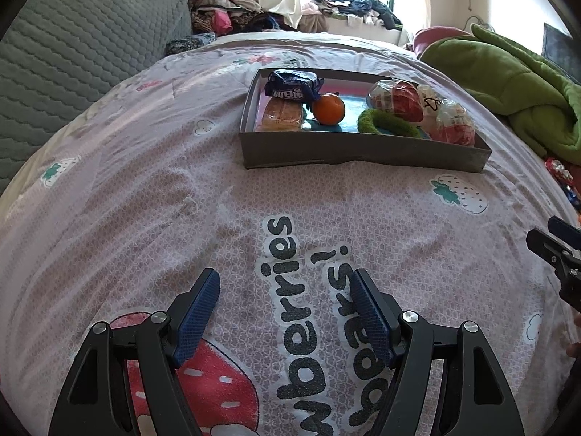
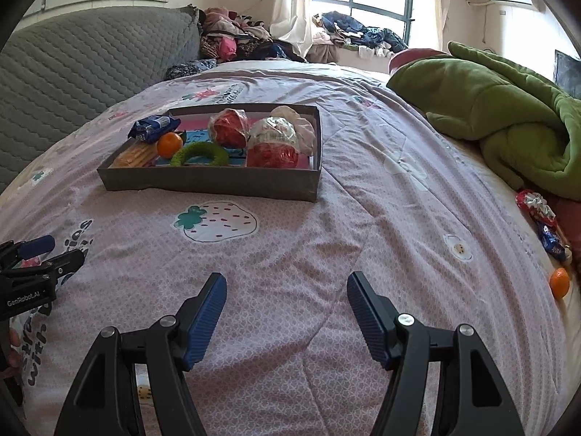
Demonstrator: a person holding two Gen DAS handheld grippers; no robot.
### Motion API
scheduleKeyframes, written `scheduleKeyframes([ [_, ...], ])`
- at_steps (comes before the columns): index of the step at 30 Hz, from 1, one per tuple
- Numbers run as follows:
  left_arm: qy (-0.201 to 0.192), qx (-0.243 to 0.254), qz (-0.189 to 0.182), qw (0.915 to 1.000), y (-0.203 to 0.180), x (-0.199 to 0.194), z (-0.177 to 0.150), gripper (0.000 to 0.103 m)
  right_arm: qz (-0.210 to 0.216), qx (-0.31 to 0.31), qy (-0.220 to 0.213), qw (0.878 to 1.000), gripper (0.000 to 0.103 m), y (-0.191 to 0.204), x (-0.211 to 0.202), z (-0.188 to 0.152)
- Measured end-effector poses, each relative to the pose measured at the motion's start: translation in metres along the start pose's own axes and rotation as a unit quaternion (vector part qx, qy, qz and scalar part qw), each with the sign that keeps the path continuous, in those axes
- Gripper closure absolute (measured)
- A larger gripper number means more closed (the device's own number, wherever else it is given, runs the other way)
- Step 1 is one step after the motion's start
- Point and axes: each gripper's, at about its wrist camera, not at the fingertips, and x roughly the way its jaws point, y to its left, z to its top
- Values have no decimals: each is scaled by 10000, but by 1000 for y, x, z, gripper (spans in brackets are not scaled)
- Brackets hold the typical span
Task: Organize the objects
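A grey shallow box [image 1: 363,152] [image 2: 210,181] sits on the pink bedspread. It holds a blue snack pack [image 1: 292,85] [image 2: 154,127], a yellow wrapped snack [image 1: 283,116], an orange [image 1: 328,109] [image 2: 169,144], a green ring [image 1: 386,123] [image 2: 199,153] and red wrapped balls [image 1: 399,101] [image 2: 270,145]. My left gripper [image 1: 285,279] is open and empty, above the bedspread short of the box. My right gripper [image 2: 287,283] is open and empty, to the right of the left one [image 2: 47,250]. A second orange [image 2: 559,282] and wrapped snacks [image 2: 541,214] lie at the bed's right edge.
A green blanket [image 2: 508,116] [image 1: 508,80] is heaped at the right. A grey quilted headboard [image 1: 72,54] [image 2: 83,61] stands at the left. Clothes [image 2: 236,40] are piled beyond the bed by the window.
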Motion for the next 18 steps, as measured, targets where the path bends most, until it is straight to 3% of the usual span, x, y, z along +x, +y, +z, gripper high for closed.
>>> scheduleKeyframes([
  [10,-3,-11,-154,9999,2,5,-2,28,-46,78,128,9999,35,-4,8,-6],
  [18,-5,43,-76,10000,-2,7,-3,28,-82,23,262,9996,35,-1,15,-10],
])
